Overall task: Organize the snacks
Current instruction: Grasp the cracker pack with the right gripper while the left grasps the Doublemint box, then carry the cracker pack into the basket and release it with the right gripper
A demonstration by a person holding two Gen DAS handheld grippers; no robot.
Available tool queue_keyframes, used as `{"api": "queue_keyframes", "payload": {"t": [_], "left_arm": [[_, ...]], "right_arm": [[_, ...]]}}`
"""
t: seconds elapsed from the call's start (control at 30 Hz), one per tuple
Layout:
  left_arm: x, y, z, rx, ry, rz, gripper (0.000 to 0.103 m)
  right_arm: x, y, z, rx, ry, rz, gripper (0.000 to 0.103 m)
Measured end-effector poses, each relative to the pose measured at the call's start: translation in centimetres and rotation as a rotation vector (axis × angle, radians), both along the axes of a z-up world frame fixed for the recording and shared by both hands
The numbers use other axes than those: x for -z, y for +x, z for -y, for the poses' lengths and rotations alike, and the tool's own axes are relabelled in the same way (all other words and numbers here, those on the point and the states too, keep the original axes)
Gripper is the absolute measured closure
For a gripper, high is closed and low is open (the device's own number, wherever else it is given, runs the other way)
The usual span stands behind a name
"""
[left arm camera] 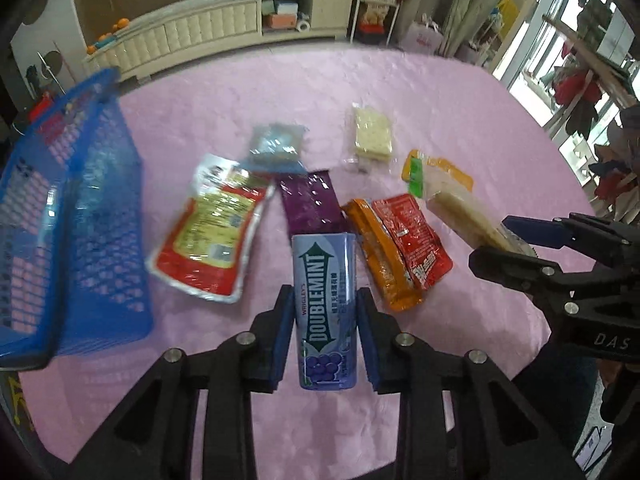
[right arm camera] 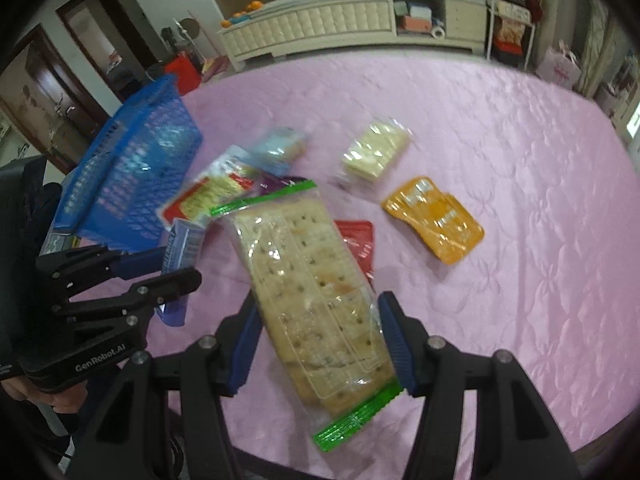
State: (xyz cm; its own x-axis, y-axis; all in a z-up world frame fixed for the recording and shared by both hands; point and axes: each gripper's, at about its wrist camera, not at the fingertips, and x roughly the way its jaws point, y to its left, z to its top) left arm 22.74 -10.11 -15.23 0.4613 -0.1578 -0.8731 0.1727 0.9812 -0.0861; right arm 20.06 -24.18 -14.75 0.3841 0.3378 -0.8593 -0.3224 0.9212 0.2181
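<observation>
My left gripper (left arm camera: 324,298) is shut on a purple Doublemint gum bottle (left arm camera: 325,272), held upright above the pink tablecloth (left arm camera: 460,112). My right gripper (right arm camera: 318,302) is shut on a clear, green-ended pack of crackers (right arm camera: 304,264), lifted off the table. In the left wrist view the right gripper (left arm camera: 500,240) with the cracker pack (left arm camera: 460,208) is at the right. In the right wrist view the left gripper (right arm camera: 176,268) with the gum bottle (right arm camera: 184,244) is at the left. An empty-looking blue mesh basket (left arm camera: 80,200) stands at the left.
Loose snacks lie mid-table: a red-and-yellow pouch (left arm camera: 212,232), a purple pack (left arm camera: 312,204), an orange pack (left arm camera: 380,264), a red pack (left arm camera: 412,236), a pale wafer pack (left arm camera: 372,136), a light blue pack (left arm camera: 276,144) and orange packets (right arm camera: 436,220). A white cabinet (left arm camera: 240,20) stands beyond the table.
</observation>
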Motion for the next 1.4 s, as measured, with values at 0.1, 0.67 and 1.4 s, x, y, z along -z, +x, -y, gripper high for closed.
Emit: {"api": "queue_keyframes", "payload": {"t": [0.1,0.67,1.4], "left_arm": [[-2.0,-1.3,-1.6,-0.015,-0.016,0.037,0.075],[-12.3,-4.7,-13.1,-0.128,0.000,0.217,0.075],[-11.3,-3.0,-25.0,-0.270,0.032,0.192,0.075]], "right_arm": [[-2.0,-0.7,-1.4,-0.023,-0.010,0.038,0.041],[-12.5,-0.8,-12.0,-0.194,0.009,0.233,0.041],[-9.7,3.3,-27.3,-0.551,-0.099,0.238,0.041]]}}
